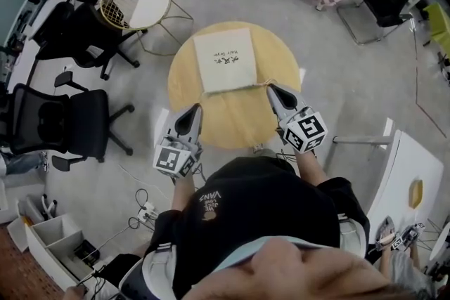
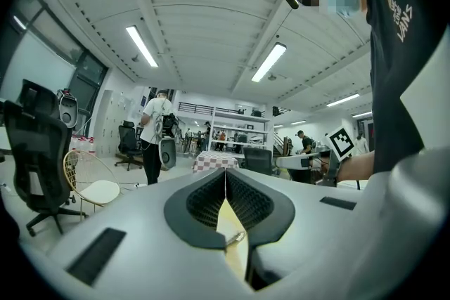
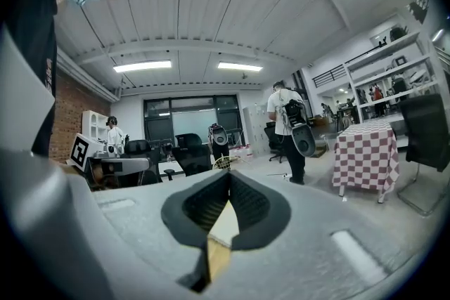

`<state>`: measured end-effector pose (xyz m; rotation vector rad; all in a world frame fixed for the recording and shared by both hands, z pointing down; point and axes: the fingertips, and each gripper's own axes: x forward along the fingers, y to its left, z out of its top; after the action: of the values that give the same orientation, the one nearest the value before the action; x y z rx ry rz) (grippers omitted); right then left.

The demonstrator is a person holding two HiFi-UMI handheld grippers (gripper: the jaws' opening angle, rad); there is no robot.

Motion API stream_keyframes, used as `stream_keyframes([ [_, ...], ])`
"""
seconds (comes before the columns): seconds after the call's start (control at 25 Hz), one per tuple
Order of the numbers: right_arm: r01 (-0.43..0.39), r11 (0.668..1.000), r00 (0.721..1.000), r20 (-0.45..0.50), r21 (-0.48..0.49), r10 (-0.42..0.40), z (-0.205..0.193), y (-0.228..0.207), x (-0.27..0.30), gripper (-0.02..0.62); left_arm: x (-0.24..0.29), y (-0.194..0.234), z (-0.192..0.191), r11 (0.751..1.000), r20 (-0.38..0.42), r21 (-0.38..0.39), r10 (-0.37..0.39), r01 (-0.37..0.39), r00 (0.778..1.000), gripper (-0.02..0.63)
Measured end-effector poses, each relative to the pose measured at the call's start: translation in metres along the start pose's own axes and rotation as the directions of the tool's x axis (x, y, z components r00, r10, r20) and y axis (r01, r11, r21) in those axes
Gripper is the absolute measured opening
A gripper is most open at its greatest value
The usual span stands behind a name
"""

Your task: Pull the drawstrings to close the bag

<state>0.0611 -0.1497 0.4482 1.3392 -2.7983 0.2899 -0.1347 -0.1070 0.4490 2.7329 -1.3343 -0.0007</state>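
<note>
Since both tools sit at the near side of the round table [image 1: 232,124], we read it L to R. The left gripper [image 1: 193,110] hangs over the table's near-left rim, nose pointing away from us & a touch right. Its jaws are pressed together w/ nothing visibly nipped; thru the slot below the tips its own view shows only table wood and a thin strand, maybe cord. The bag [image 1: 225,60] lies flat mid-table, ahead & right of that nose and apart from it. Its near edge, prob. the mouth, runs left-right, so we judge the pull goes along that edge, outward on each side. A drawstring [image 1: 257,85] trails off the bag's near-right corner toward the right gripper [image 1: 272,88], whose nose sits just beside that corner, angled up-left. Its jaws are pressed together too; the cord runs up to the tips, but whether it's pinched we can't tell. The right one is clearly nearer; the left one prob. needs to go fwd & right to find its cord end.
</note>
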Motion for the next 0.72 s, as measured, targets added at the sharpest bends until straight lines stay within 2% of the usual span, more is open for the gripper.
stream_keyframes([
  [0.44,-0.015,1.0,0.999,-0.042,-0.004,0.015,-0.014,-0.034,0.042,-0.002,0.022,0.021,-0.009,0.999,-0.038,-0.002,0.035,-0.035,0.999,0.002],
  [0.72,-0.027,1.0,0.996,-0.08,-0.015,0.026,-0.028,-0.046,0.065,-0.002,0.025,0.035,-0.012,0.997,-0.028,-0.009,0.077,-0.078,0.997,0.002],
])
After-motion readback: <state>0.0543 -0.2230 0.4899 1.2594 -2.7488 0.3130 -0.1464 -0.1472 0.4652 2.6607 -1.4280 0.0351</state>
